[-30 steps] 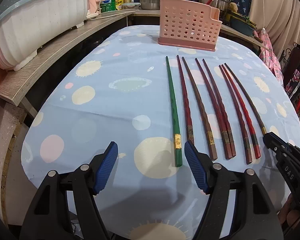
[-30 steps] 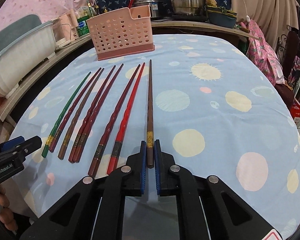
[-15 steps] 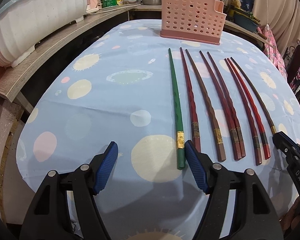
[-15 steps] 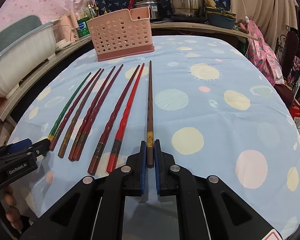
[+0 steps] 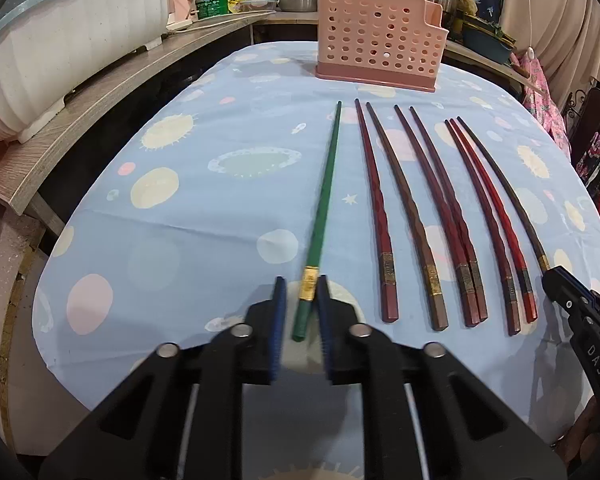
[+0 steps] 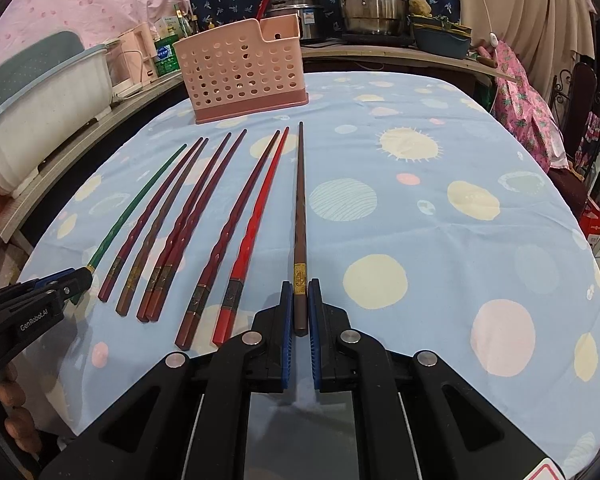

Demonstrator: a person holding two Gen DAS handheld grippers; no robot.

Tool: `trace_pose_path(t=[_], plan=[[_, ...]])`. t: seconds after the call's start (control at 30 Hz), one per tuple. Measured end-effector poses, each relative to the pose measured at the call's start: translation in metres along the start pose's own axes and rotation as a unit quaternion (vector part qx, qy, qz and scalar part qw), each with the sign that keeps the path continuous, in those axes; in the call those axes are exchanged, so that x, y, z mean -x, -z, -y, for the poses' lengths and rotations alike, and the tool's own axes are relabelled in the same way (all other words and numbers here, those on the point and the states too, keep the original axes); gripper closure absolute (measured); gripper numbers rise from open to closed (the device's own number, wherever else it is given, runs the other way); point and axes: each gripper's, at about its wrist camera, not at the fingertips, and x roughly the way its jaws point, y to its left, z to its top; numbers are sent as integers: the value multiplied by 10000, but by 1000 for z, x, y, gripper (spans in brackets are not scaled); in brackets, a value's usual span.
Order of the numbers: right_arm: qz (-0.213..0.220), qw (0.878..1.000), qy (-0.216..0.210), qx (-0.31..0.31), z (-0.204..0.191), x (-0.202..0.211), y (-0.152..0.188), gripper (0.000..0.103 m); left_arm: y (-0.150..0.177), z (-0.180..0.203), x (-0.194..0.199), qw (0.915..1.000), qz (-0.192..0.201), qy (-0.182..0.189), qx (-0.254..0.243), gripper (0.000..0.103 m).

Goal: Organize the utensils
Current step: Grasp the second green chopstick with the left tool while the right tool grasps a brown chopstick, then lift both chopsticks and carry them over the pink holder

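Several chopsticks lie side by side on the blue spotted tablecloth [image 5: 204, 216], tips toward a pink perforated utensil basket [image 5: 380, 40] at the far end. My left gripper [image 5: 301, 280] straddles the thick end of the green chopstick [image 5: 324, 188]. Its jaws are closing: the right pad is at the gold band, and a slit of cloth still shows by the left pad. My right gripper [image 6: 300, 284] is shut on the thick end of the dark brown chopstick [image 6: 300, 200], the rightmost one. Between them lie red and brown chopsticks [image 6: 204, 216].
A white and teal dish rack [image 5: 60, 40] sits on a wooden counter [image 5: 100, 96] to the left. Pots [image 6: 368, 4], bottles and a teal bowl [image 6: 440, 36] stand behind the basket. Pink floral fabric [image 6: 520, 96] hangs at the right. Cloth right of the chopsticks is bare.
The left gripper's jaws have swung in from wide apart to close around the green chopstick's end, and the gripper shifted right over it. The right gripper stays shut on the brown chopstick.
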Motion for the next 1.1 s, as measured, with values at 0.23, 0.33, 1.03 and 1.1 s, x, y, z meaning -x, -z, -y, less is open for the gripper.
trace_pose_path(t=[0.23,0.33,1.03,1.1], plan=[[-241,9993,-188,-229,8,3,-4,96,-5,-1,2,9998,-210,1,29,96],[-263,9992,-205,-221,10,10,-9,96,-11,-4,10,9997,-219,19,105,96],[972,9938,-377,-373,31,88,-136,96,-120,-34,90,9959,621,311,588,96],[1038,9928,-418,-421,33,85,-151,96,-134,-34,91,9954,681,316,589,96]])
